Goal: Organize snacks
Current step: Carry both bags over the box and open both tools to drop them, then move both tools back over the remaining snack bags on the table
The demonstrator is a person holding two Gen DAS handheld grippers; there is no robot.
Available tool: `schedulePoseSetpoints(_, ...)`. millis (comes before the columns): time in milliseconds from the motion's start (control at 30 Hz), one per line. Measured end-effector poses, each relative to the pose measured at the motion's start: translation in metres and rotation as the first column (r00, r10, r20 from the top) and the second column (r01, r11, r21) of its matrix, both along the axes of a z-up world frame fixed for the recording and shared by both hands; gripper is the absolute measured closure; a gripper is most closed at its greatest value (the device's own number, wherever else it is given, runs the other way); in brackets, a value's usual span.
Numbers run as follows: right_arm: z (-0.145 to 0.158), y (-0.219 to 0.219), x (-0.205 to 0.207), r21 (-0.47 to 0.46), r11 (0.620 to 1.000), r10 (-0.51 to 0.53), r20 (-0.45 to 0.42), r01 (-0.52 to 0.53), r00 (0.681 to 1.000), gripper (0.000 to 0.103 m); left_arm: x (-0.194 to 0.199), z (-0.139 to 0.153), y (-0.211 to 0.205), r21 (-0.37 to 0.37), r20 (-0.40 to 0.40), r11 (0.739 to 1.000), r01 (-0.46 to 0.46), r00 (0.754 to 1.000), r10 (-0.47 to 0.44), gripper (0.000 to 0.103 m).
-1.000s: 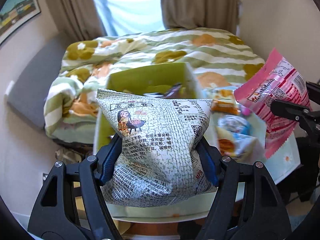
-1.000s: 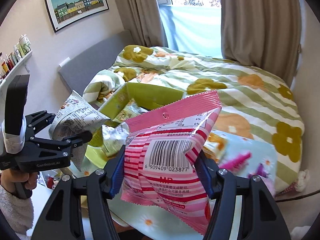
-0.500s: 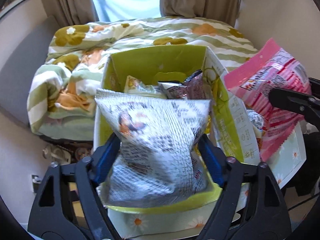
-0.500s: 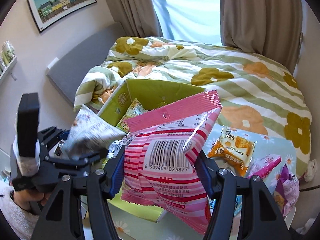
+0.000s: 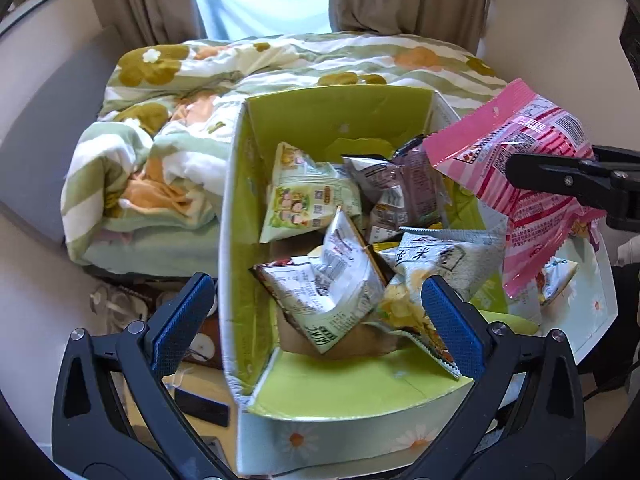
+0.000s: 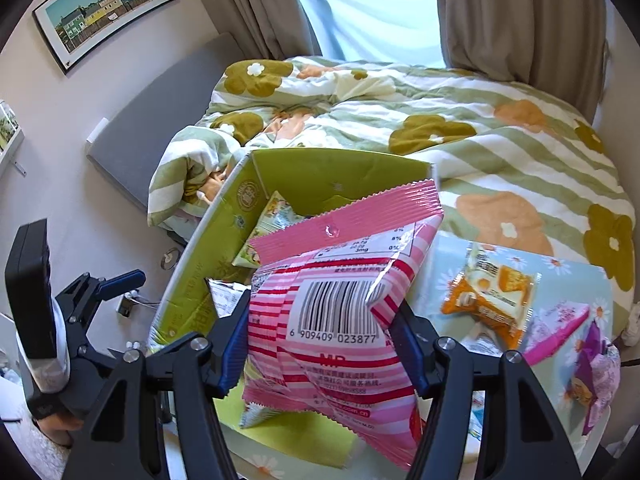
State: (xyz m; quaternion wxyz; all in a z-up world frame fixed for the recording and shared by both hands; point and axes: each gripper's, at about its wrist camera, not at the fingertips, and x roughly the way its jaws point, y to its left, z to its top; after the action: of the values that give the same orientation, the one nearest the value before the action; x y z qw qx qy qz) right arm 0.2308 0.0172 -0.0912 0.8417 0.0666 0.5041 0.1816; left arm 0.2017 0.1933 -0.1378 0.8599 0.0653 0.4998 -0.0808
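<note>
Left gripper (image 5: 320, 320) sits over the green box (image 5: 240, 184), fingers (image 5: 180, 320) wide with nothing between the pads. Jaws have just been opening; the grey bag (image 5: 332, 280) lies loose in the box below them, tilted, on top of other packs. A second grey pack (image 5: 444, 260) lies just right of it, partly over the box's right wall. Further back in the box: a green-white pack (image 5: 308, 196) leaning on the left side and a dark purple pack (image 5: 400, 192) beside it. A yellow chip pack (image 5: 408, 312) pokes out near the right pad.

Right gripper (image 6: 320, 344) holds the pink bag (image 6: 340, 308), fingers (image 6: 234, 344) at about half width, pads pressing into both sides so the bag buckles. Barcode faces the camera, sealed top edge up. In the left view the pink bag hangs at the box's right wall, partly over the opening, not inside.

The box stands on the counter (image 6: 448, 256), which has a pale blue daisy cloth. Still on the counter, right of the box: an orange pack (image 6: 488, 300), a pink flat pack (image 6: 560, 320) and a purple pack (image 6: 596, 376), close together, the pink one touching the orange one's corner. A small pack (image 5: 556, 276) also shows behind the pink bag in the left view.

Bed (image 6: 440, 128) with a flower quilt lies behind the counter. Picture (image 6: 104, 4) hangs on the left wall.
</note>
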Motion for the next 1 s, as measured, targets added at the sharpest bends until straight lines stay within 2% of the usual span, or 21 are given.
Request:
schedulePoseSetpoints(300, -0.009, 0.033, 0.041, 0.022, 1.000, 0.008, -0.033, -0.007, 0.999, 0.042, 0.012, 0.000, 0.014, 0.014, -0.007, 1.000, -0.003, 1.000, 0.003, 0.001)
schedulePoseSetpoints(367, -0.013, 0.037, 0.044, 0.029, 1.000, 0.005, -0.040, -0.004, 0.999, 0.037, 0.014, -0.002, 0.015, 0.015, -0.012, 1.000, -0.006, 1.000, 0.006, 0.001)
schedulePoseSetpoints(400, -0.014, 0.037, 0.044, 0.032, 0.999, 0.002, -0.040, -0.001, 0.999, 0.030, 0.015, -0.002, 0.015, 0.014, -0.015, 1.000, -0.007, 1.000, 0.008, 0.001)
schedulePoseSetpoints(433, -0.015, 0.037, 0.044, 0.034, 0.999, -0.005, -0.036, 0.006, 0.999, 0.015, 0.015, -0.004, 0.016, 0.014, -0.018, 1.000, -0.009, 1.000, 0.009, 0.001)
schedulePoseSetpoints(500, -0.015, 0.035, 0.041, 0.046, 0.999, -0.013, -0.023, 0.014, 1.000, 0.000, 0.015, -0.006, 0.016, 0.022, -0.022, 1.000, -0.010, 1.000, 0.011, 0.001)
schedulePoseSetpoints(567, -0.014, 0.031, 0.036, 0.062, 0.998, -0.017, 0.002, 0.017, 1.000, 0.000, 0.015, -0.006, 0.016, 0.026, -0.024, 1.000, -0.010, 1.000, 0.010, 0.001)
schedulePoseSetpoints(767, -0.007, 0.027, 0.022, 0.008, 1.000, -0.008, 0.053, 0.008, 0.999, 0.000, 0.011, -0.005, 0.017, 0.023, -0.035, 1.000, -0.021, 0.999, 0.022, 0.001)
schedulePoseSetpoints(1000, 0.021, 0.015, 0.001, -0.018, 1.000, -0.007, 0.128, 0.009, 0.992, 0.000, 0.002, 0.020, 0.016, 0.033, 0.001, 0.999, -0.034, 0.999, 0.034, 0.001)
